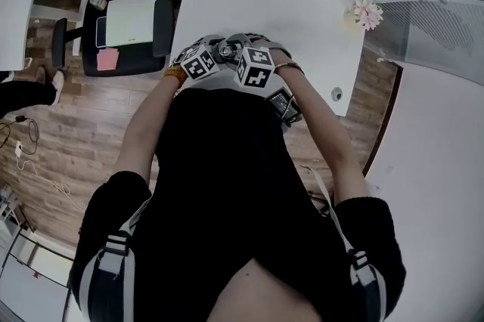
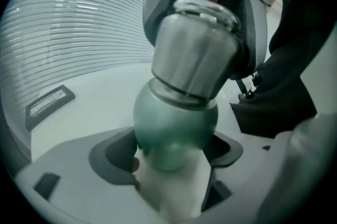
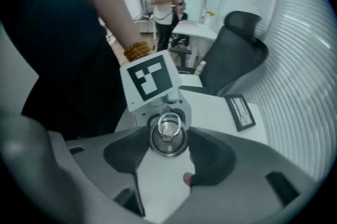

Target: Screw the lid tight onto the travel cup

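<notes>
Head view: left cube (image 1: 200, 63) and right cube (image 1: 255, 67) sit side by side, tight against my torso at the table (image 1: 302, 26) edge. The cup (image 1: 225, 51) barely shows between them. Both forearms are bent in and the wrists are close together.

Left gripper view: my left gripper (image 2: 171, 162) is clamped on the cup's rounded green base. The steel upper body leans up and away to the right. The lid (image 2: 202, 6) end is up inside my right gripper (image 2: 205, 12). The cup is off the table, carried between the two grippers.

Right gripper view: I'm looking straight down the cup's axis at the steel lid with its small ring on top. Both dark pads (image 3: 210, 157) press on the lid's rim, so these jaws are clamped on it, fairly wide. My left arm with its bead bracelet (image 3: 137, 52) comes in from above.

Handling, my read:
- Rigid metal shell, smooth, likely light if empty. It won't crush, but it will slip.
- The round base is the weak grip and may spin in the left pads under torque.
- Take the lid by its rim, not the loose ring.
- Keep the right gripper in line with the cup's axis, or the thread may cross.
</notes>
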Available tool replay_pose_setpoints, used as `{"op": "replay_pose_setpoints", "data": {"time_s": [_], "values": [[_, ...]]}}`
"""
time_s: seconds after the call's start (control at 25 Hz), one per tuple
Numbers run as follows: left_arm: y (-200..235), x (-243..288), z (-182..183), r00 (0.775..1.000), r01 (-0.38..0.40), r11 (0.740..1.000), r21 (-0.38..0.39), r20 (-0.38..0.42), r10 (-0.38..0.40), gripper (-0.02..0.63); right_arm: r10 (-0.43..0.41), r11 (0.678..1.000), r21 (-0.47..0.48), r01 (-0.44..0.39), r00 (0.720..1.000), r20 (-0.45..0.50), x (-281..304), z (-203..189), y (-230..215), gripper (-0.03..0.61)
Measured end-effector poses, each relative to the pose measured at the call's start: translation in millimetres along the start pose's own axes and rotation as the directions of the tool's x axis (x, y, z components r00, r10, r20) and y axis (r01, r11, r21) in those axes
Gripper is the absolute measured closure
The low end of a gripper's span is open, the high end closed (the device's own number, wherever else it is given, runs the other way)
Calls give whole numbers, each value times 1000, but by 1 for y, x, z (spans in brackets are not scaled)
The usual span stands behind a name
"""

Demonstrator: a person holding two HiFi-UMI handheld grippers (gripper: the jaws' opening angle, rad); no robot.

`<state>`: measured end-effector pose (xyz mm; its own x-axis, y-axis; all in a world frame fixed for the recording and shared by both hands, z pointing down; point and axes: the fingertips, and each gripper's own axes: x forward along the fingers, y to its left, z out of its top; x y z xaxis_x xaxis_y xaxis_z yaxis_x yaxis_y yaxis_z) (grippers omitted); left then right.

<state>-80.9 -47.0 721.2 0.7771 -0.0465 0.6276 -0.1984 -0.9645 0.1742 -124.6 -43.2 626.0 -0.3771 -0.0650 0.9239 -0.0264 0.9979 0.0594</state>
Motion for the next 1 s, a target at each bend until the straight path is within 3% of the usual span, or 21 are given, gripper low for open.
{"op": "replay_pose_setpoints", "data": {"time_s": [0.08,0.16,0.28,0.4,0.48,0.72,1.0], "values": [[0,0,-1,1000,2,1000,-1,-7,-2,235,7,990,-139,-14,999,-53,2,-2,4,336],[-1,-1,-1,1000,-6,1000,-3,-1,6,235,-13,987,-162,3,998,-59,4,-1,5,333],[0,-1,1,998,-39,999,-20,41,39,236,-80,997,12,79,996,28,-2,1,-1,278],[2,-1,2,992,-96,993,-75,73,102,236,-172,965,215,149,980,95,-21,-4,-8,278],[-2,3,5,989,-110,988,-109,83,119,236,-208,941,293,171,973,99,-34,-15,-9,281],[-33,39,36,996,-58,995,-80,66,64,237,-220,925,334,181,972,81,-63,-57,4,287],[-40,103,89,995,-82,991,-101,46,87,236,-242,903,380,202,968,60,-87,-119,1,285]]}}
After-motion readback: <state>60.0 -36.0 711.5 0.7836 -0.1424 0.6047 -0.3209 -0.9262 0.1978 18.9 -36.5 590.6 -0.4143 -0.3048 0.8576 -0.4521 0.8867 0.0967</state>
